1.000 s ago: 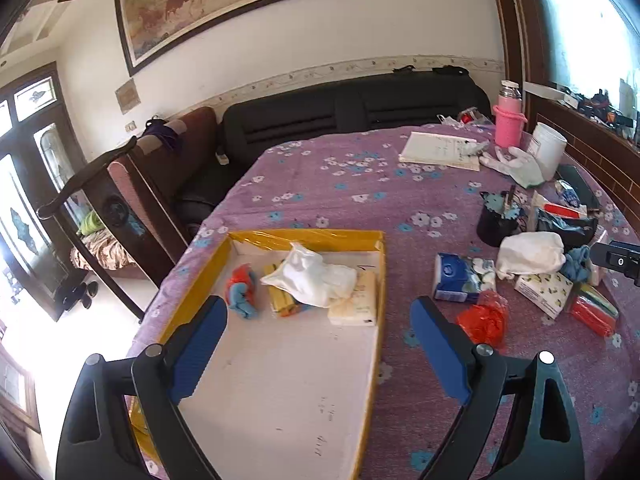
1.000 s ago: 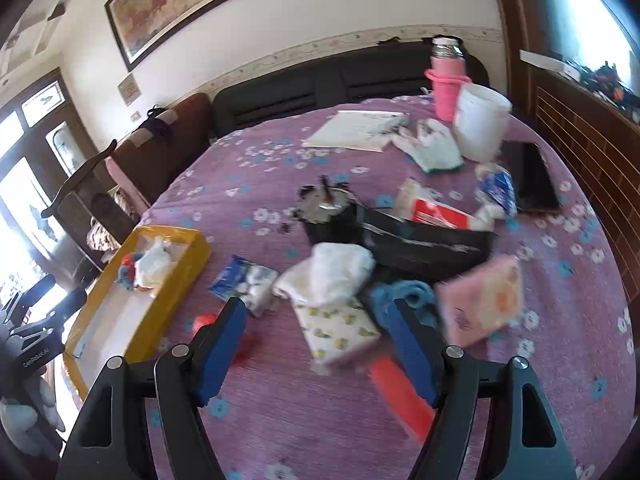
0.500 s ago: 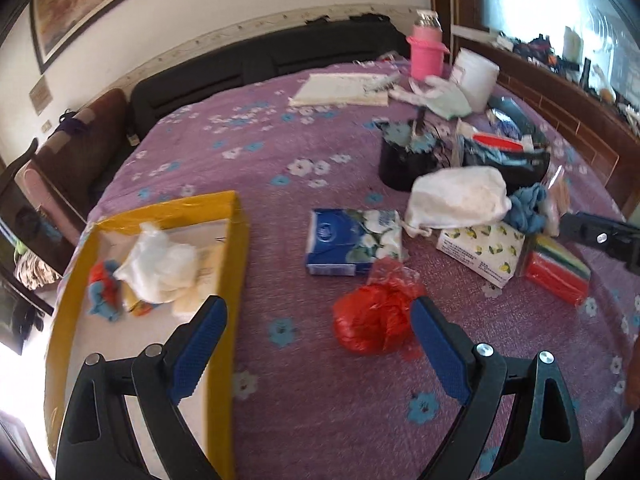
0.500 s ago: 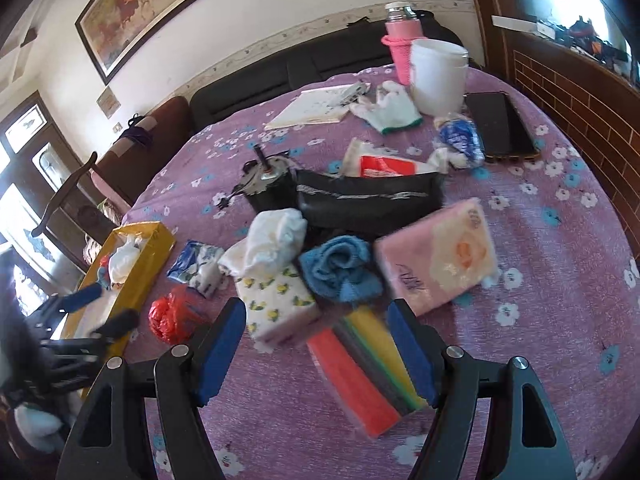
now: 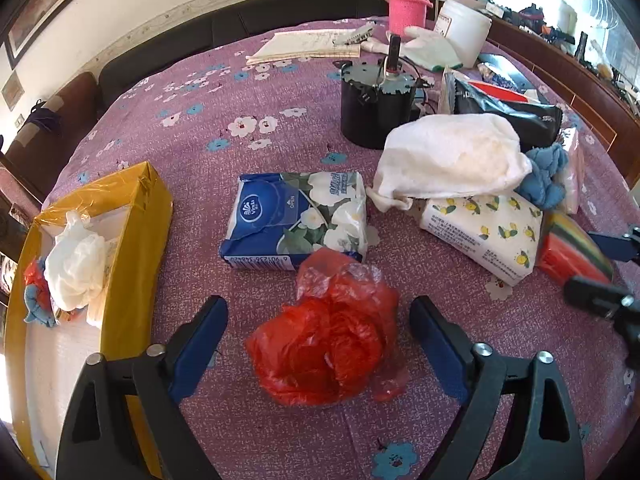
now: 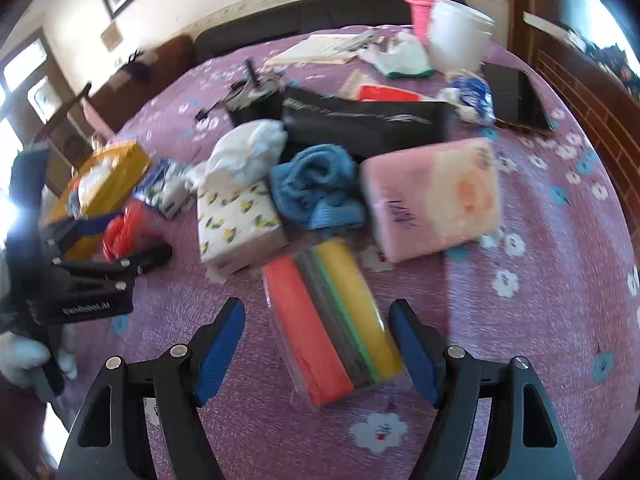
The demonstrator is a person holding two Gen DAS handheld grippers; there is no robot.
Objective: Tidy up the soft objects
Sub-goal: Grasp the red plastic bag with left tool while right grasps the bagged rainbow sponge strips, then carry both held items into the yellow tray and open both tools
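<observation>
My left gripper is open, with a crumpled red plastic bag lying between its blue fingers on the purple cloth. My right gripper is open around a pack of coloured sponges, red, grey and yellow. Behind it lie a blue cloth, a pink tissue pack, a lemon-print tissue pack and a white cloth. A blue tissue pack lies ahead of the left gripper. The yellow tray at the left holds a white bag and small toys.
A black motor, a black pouch, a notebook, a pink bottle, a white tub and a phone sit further back. A dark sofa runs behind the table.
My left gripper has swung right from the tray and closed in on the red bag. My right gripper has moved forward and down over the sponge pack.
</observation>
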